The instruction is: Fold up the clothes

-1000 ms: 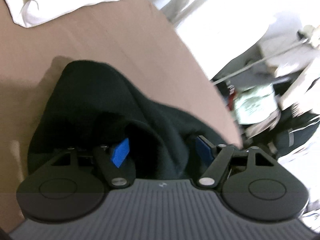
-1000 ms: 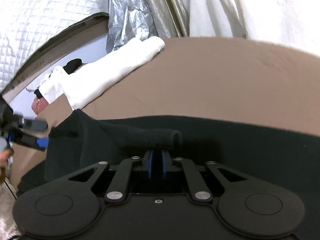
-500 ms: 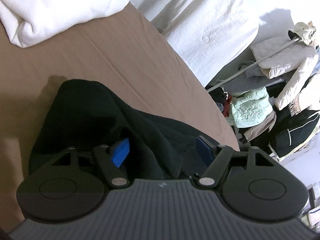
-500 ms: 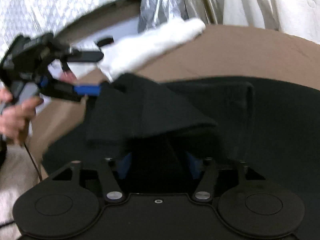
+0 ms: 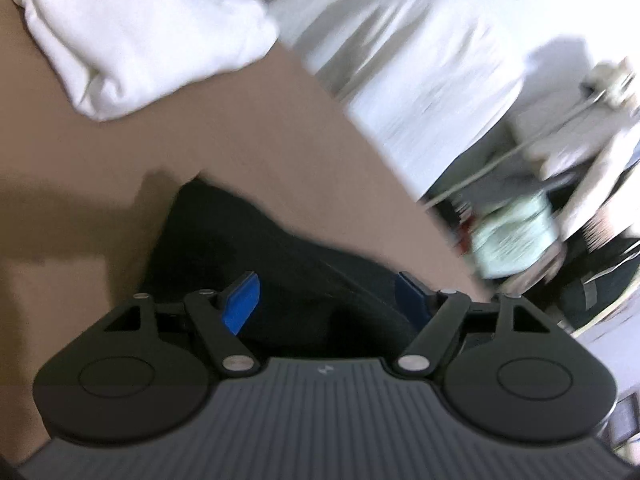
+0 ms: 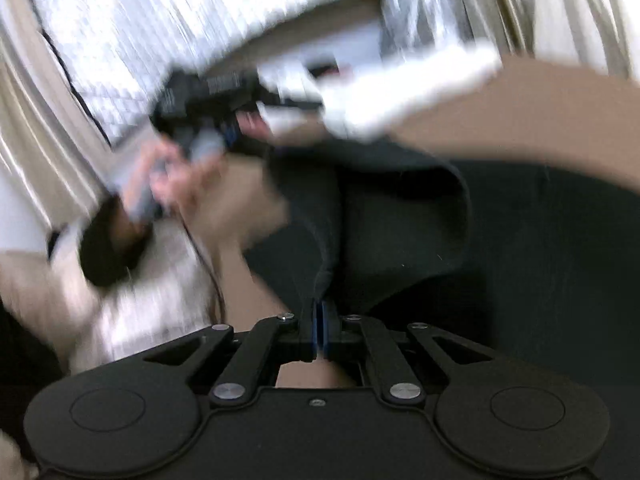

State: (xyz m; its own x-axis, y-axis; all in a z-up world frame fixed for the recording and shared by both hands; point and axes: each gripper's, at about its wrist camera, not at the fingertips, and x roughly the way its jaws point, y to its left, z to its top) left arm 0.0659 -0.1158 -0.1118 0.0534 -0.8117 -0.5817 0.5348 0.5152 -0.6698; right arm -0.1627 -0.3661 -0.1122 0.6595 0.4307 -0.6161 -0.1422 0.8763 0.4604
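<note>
A black garment (image 5: 256, 248) lies on the brown bed cover (image 5: 120, 152). My left gripper (image 5: 326, 304) hovers open over its rounded end, and fabric shows between the blue pads (image 5: 240, 306) without being pinched. In the right wrist view my right gripper (image 6: 320, 330) is shut on an edge of the black garment (image 6: 400, 220), and a fold rises from the jaws. Blurred at the upper left of that view is the left gripper (image 6: 276, 116), held by a hand (image 6: 180, 188).
A folded white cloth (image 5: 140, 36) lies on the bed beyond the garment, also seen as white cloth (image 6: 400, 92) in the right view. White bedding (image 5: 420, 52) and a clothes rack with jackets (image 5: 560, 184) stand past the bed edge. Quilted silver material (image 6: 160, 20) hangs at the back.
My right gripper opened half a second ago and has shut again on a garment edge, lifting a fold. The left gripper stays open and has drawn back a little. Both views are motion-blurred.
</note>
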